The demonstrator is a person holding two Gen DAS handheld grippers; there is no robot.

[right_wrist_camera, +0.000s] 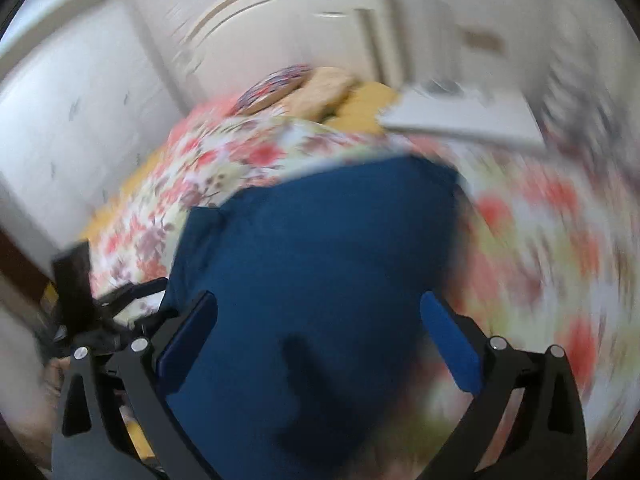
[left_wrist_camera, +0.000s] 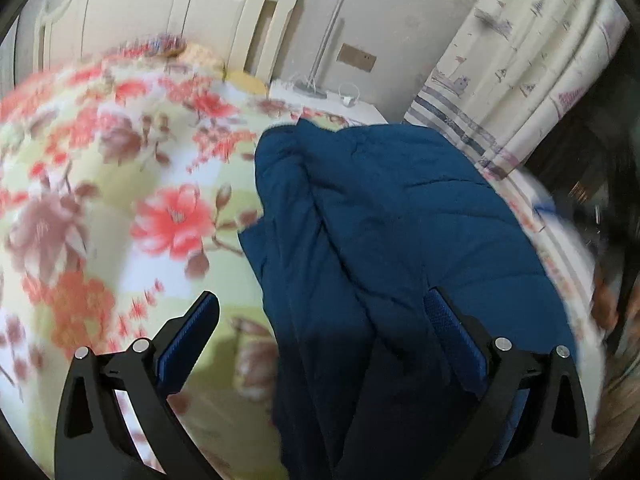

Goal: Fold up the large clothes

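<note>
1. Below, the left gripper [left_wrist_camera: 320,328] is hovering with its jaws spread wide, grasping nothing, over the blue garment [left_wrist_camera: 380,220].
2. Likewise, the right gripper [right_wrist_camera: 318,326] is hanging released and wide above the same blue garment [right_wrist_camera: 320,260].
3. That garment is lying crumpled on the floral bedspread [left_wrist_camera: 120,200], with the headboard [left_wrist_camera: 160,12] beyond.

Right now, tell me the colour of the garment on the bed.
Dark teal-blue, plain with no print. The garment shows sharpest in the left wrist view.

Bed [left_wrist_camera: 120,184], floral cover; blue garment [left_wrist_camera: 380,220] crumpled on it; pillows [right_wrist_camera: 320,88] at head.
</note>
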